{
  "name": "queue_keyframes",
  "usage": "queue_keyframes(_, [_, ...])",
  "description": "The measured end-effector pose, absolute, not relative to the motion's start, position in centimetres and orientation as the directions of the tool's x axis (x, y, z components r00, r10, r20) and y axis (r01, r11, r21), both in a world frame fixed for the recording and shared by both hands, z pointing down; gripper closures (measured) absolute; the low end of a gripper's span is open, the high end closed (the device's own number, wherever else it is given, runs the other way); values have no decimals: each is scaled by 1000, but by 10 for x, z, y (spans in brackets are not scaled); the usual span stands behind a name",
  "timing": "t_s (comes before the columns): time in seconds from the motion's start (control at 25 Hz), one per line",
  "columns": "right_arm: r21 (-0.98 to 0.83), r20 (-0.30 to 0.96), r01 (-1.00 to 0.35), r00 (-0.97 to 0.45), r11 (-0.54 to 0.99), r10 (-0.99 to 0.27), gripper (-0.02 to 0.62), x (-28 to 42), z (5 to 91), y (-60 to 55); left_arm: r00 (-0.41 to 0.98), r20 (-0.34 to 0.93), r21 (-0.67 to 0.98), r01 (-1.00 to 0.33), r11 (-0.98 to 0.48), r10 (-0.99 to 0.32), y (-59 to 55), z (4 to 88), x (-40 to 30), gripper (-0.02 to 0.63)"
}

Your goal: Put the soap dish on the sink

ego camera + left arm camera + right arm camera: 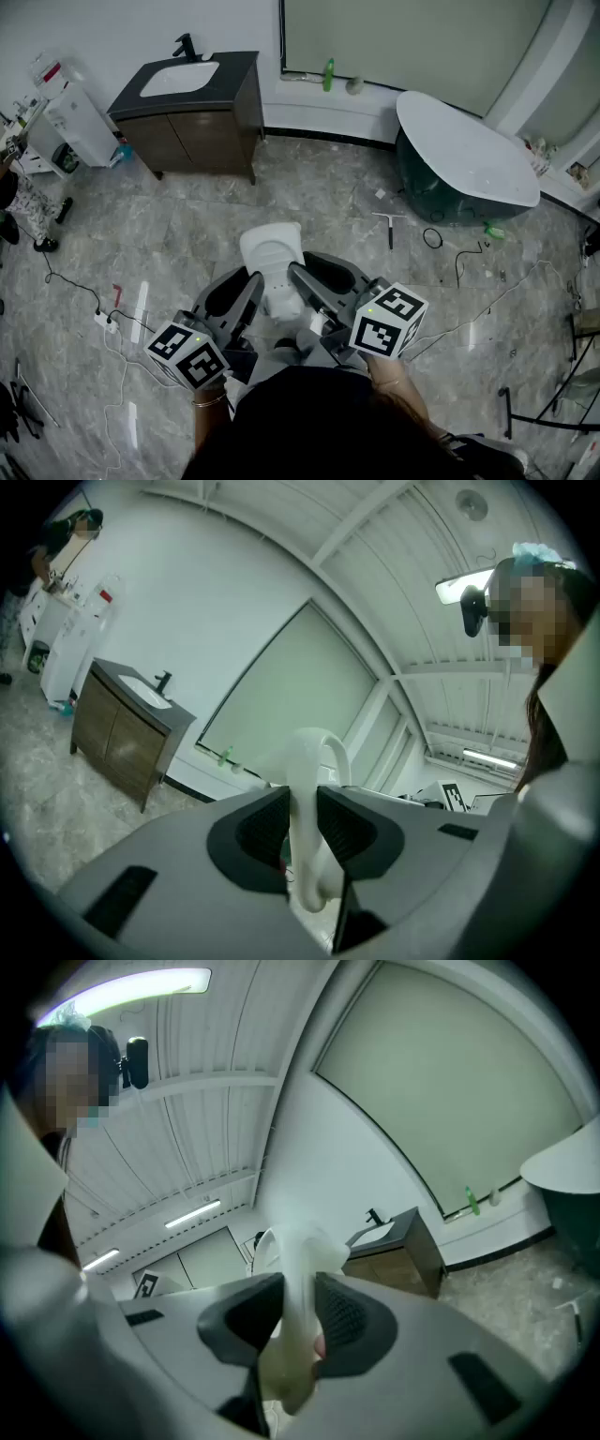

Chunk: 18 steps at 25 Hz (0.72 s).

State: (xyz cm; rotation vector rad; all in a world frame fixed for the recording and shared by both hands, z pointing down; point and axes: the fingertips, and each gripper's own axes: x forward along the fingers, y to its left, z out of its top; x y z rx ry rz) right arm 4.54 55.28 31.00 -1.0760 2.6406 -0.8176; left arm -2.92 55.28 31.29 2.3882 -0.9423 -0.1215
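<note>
I list: glossy white ceramic soap dish [271, 255]; my grey left tool [251, 281] and right tool [294, 274], black-and-white marker cubes [389, 322]; grey-veined marble floor [187, 234]; dark-brown sink cabinet [202, 131].

A grey marbled floor [187, 225] is carrying everything here. Far ahead of the left gripper [251, 281] and off to its left, a dark wooden cabinet [202, 131] is standing on the tiles against the wall, with a white unit [80, 127] standing just beyond it. Ahead of the right gripper [295, 277] and to its right, a bathtub [464, 155] is sitting on the floor. A T-shaped wiper [389, 225] and a small black cable loop [432, 238] are lying between that gripper and the tub. A power strip [105, 322] is lying left of the left gripper, and white cables [487, 309] are trailing right of the right one.
</note>
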Motion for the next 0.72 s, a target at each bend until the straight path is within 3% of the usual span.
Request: queue_keyframes(0.72, [-559, 17, -555, -750, 616, -661, 481, 52, 331, 540, 724, 81, 552, -605, -573, -685, 543, 333, -24, 508])
